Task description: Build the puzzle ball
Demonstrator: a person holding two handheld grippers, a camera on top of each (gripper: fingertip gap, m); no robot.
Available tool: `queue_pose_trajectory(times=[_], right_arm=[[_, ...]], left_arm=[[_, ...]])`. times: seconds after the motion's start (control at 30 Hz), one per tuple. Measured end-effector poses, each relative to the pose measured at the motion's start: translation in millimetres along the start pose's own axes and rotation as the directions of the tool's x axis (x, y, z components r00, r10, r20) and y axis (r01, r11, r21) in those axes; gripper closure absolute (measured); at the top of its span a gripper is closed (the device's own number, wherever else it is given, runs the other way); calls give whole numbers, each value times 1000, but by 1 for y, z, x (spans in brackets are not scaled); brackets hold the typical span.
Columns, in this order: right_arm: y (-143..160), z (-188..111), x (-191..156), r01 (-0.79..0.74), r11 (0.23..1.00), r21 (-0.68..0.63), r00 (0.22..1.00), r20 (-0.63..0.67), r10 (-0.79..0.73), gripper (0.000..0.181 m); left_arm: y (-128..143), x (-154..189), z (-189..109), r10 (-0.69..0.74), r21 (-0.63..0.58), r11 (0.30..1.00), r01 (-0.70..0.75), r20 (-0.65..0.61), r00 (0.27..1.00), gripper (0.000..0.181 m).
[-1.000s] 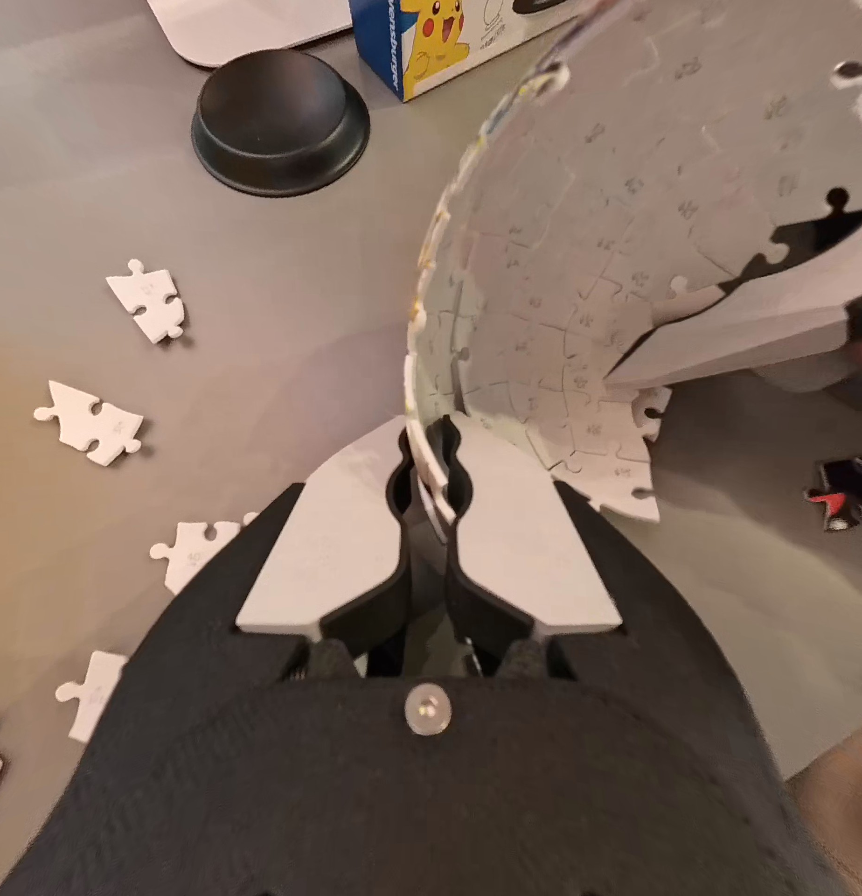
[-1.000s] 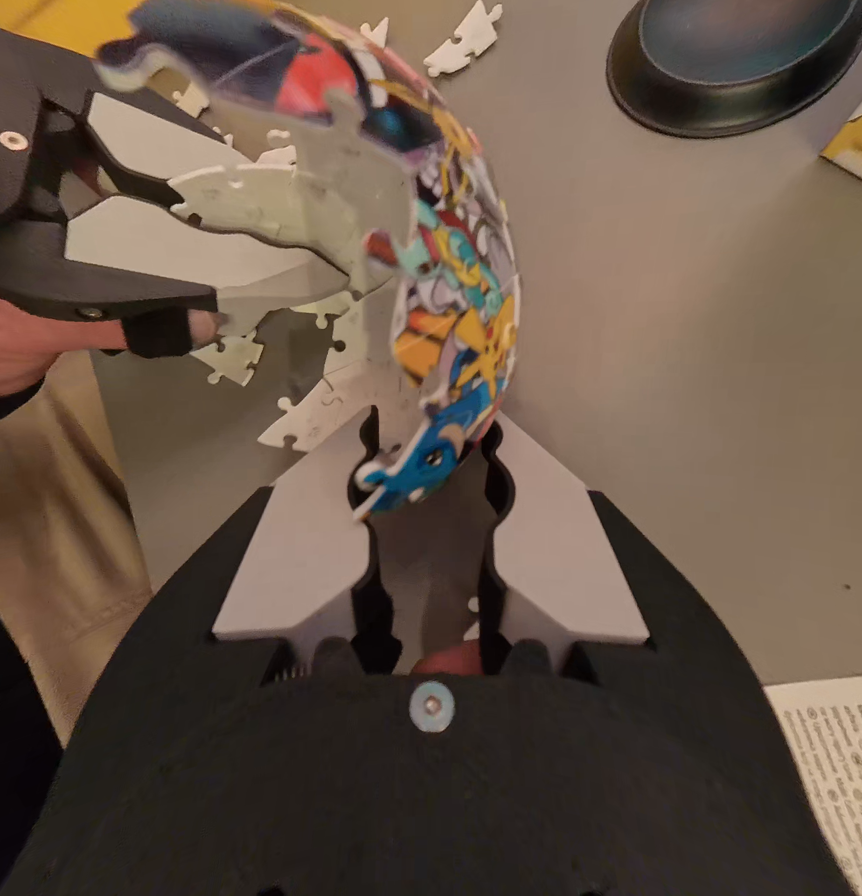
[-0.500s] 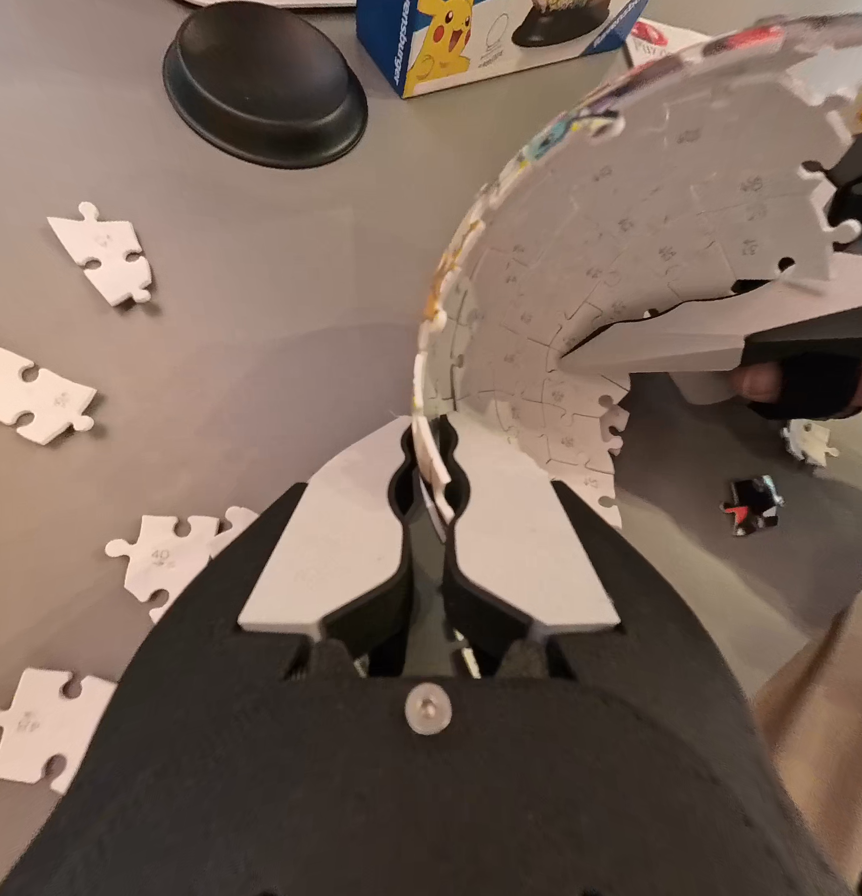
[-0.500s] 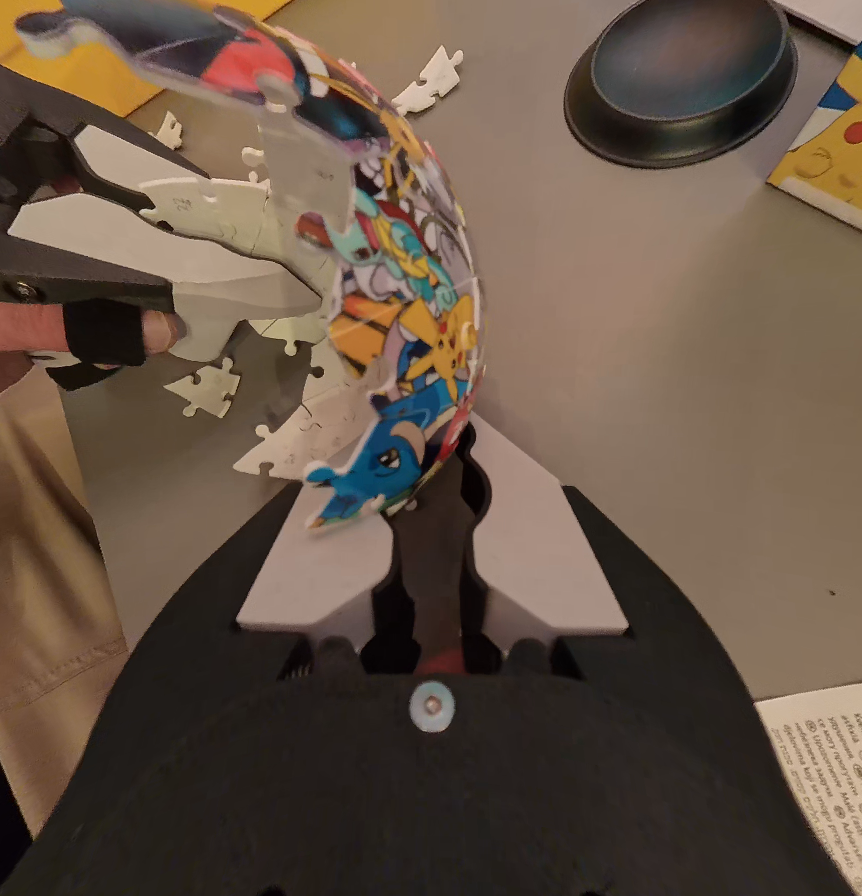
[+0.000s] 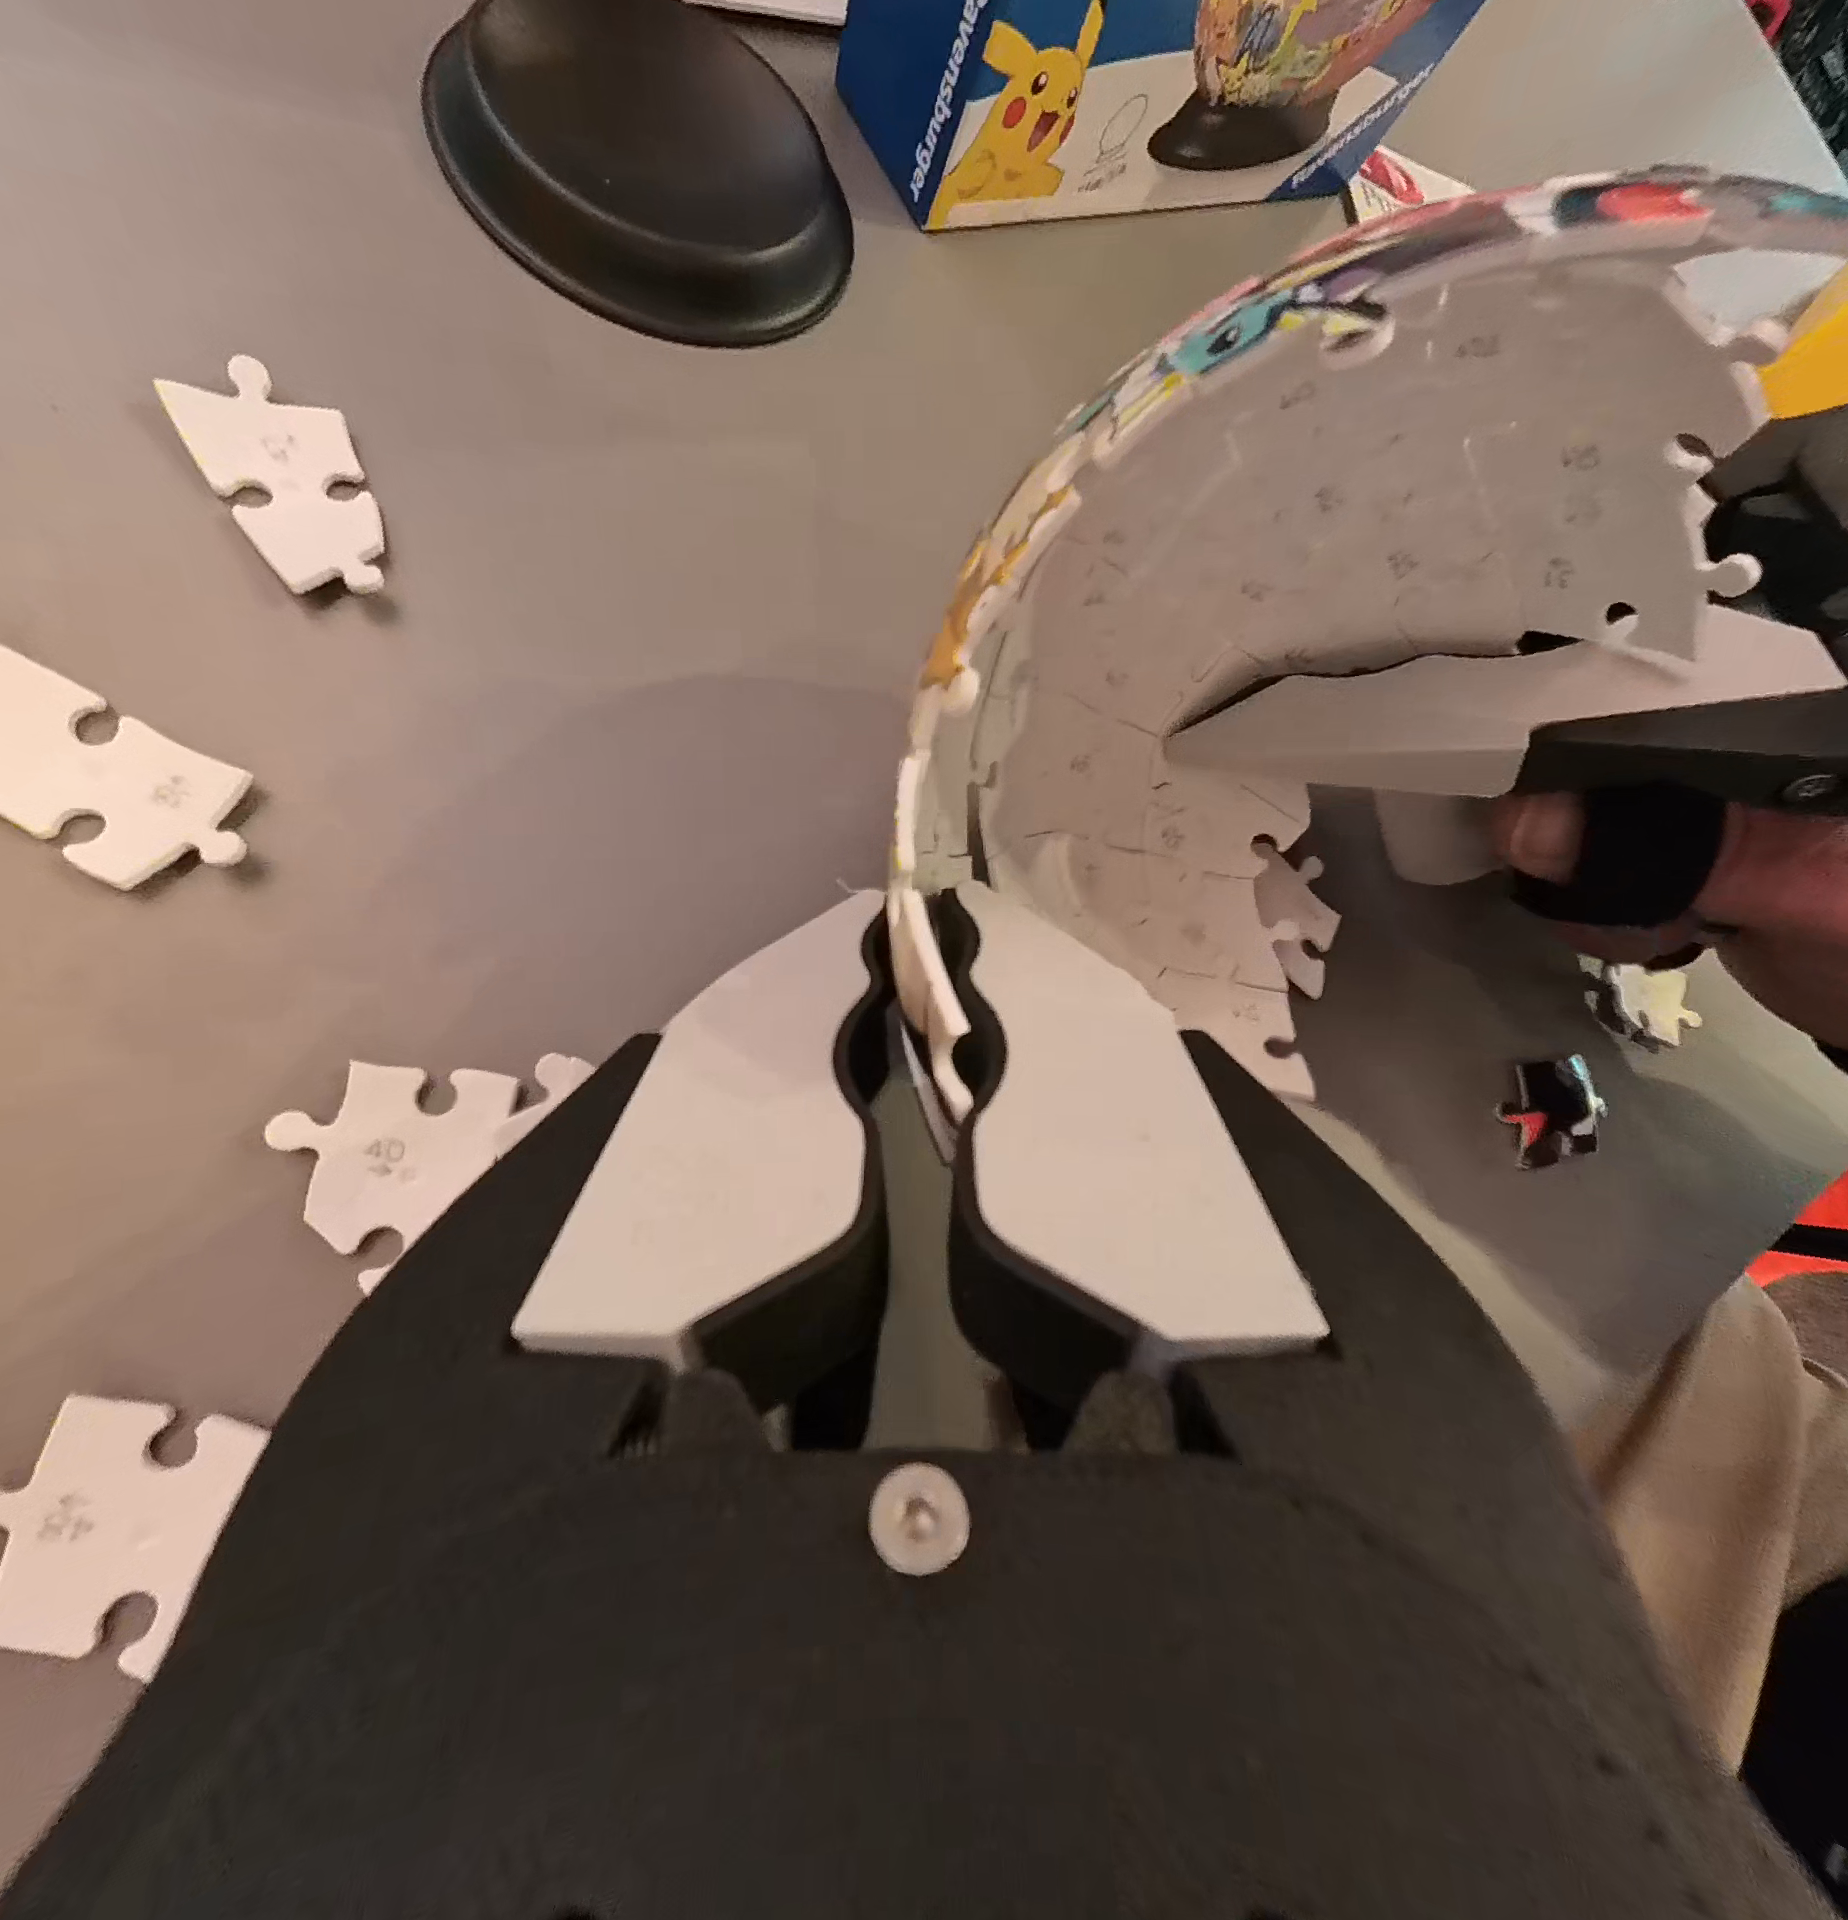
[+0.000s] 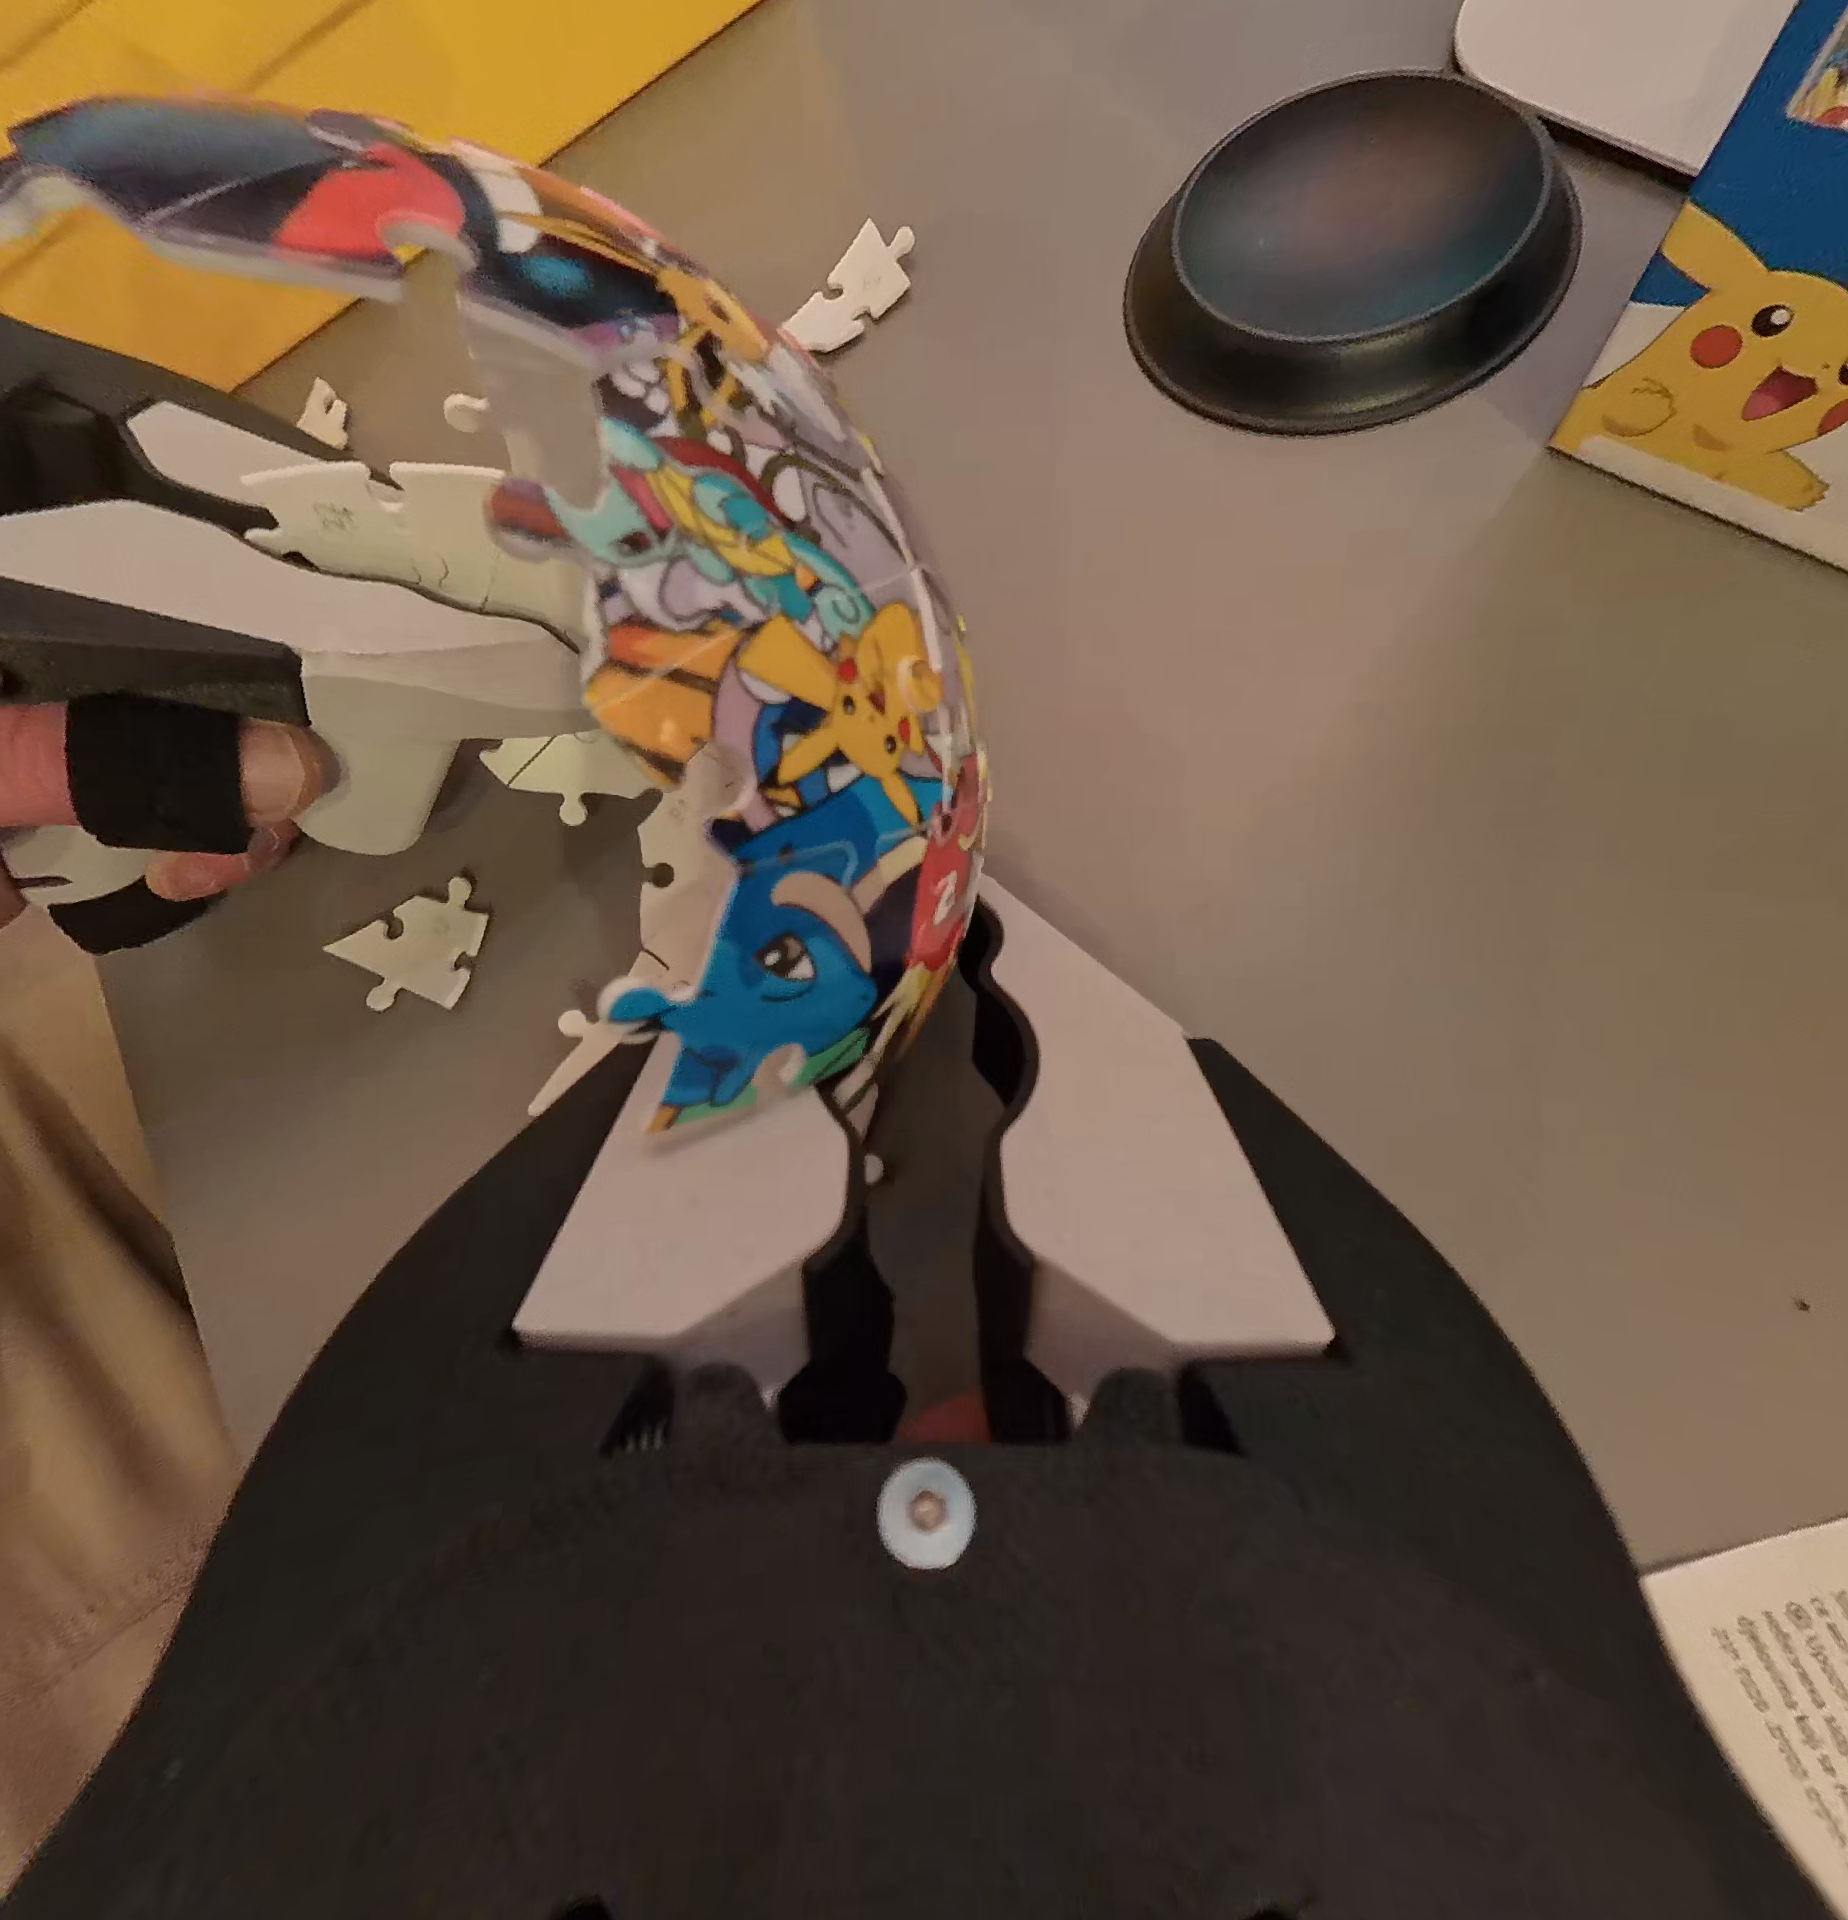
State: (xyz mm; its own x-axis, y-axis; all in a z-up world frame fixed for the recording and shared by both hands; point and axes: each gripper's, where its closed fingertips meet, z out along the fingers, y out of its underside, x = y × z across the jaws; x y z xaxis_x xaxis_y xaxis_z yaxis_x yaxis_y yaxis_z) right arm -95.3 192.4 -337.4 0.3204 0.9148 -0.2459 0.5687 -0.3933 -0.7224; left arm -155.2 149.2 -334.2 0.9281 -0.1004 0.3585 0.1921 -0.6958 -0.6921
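The half-built ball [image 5: 1315, 623], a curved shell with a grey inside and a printed outside [image 6: 795, 644], is held clear of the tabletop [image 5: 587, 623] between both tools. The left hand-held gripper [image 5: 925, 997] is pressed together on the shell's lower rim. The right hand-held gripper [image 6: 925, 1049] is narrowed to a slim gap around the shell's near edge, the printed surface against its left finger; whether it truly pinches cannot be told. In the left wrist view the right hand-held gripper comes in from the right, its grey fingers [image 5: 1419, 727] on either side of the shell wall, held by a hand [image 5: 1678, 883] in a black strap.

No piece is seen inside the shell. A black stand [image 5: 639, 177] sits ahead and left of the left hand-held gripper, with the puzzle box [image 5: 1107, 94] beyond it to the right. White loose pieces [image 5: 286, 488] lie face down to the left, one partly hidden under the tool body. A dark printed piece [image 5: 1548, 1112] lies to the right, below the shell. A printed sheet [image 6: 1782, 1704] lies at the right hand-held gripper's right.
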Motion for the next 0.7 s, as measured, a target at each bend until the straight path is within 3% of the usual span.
queue_pose_trajectory(times=[0.7], right_arm=[[-12,8,-2,-27,999,37,999,-44,29,172]], left_arm=[[-1,-6,-4,-46,-3,999,46,-21,999,174]])
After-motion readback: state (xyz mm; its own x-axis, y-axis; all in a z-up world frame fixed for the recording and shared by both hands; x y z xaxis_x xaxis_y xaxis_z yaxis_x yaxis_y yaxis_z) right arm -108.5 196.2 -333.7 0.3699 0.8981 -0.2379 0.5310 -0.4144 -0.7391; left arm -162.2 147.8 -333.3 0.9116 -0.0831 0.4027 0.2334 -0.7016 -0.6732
